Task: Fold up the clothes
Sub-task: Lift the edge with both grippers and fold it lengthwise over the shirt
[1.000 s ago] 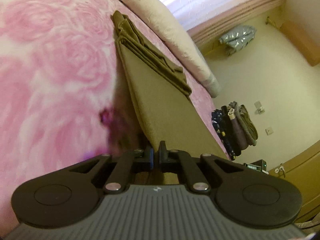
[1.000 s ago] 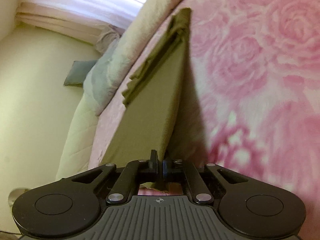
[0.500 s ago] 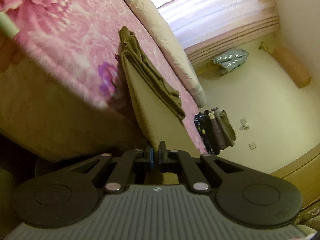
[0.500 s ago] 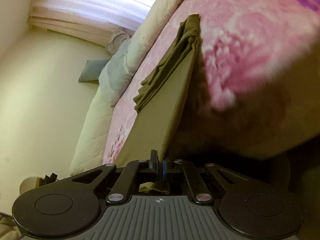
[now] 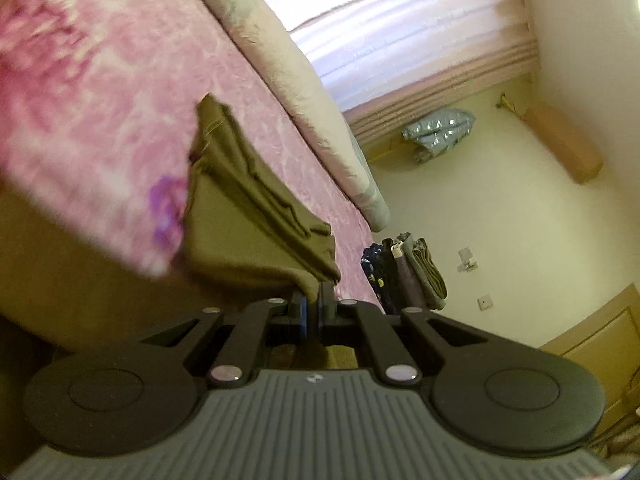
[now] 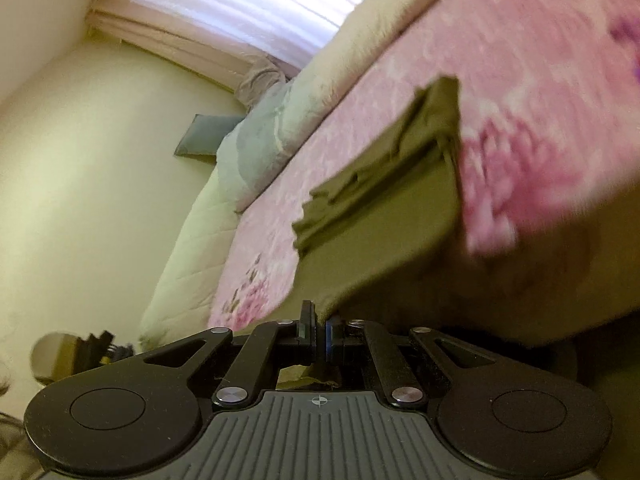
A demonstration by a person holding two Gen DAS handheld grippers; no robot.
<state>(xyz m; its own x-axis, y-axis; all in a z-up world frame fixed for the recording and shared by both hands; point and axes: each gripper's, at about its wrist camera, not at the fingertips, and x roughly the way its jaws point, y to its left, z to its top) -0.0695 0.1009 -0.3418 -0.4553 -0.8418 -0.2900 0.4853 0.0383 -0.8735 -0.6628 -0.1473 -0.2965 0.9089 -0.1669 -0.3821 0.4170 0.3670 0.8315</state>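
Fingers (image 5: 299, 312) pinching olive garment (image 5: 256, 216) edge

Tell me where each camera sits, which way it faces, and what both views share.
Left wrist: sits on the left gripper, looking along its shut fingers over the olive garment and pink bedspread toward the curtain.
Right wrist: sits on the right gripper, also clamping the garment's edge, facing the bed and cream wall.
Shared: garment, bedspread, curtain. No hand visible.

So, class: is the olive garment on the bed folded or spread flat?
Partly folded: the olive garment has layered pleats along one side, its near edge pinched by both grippers.
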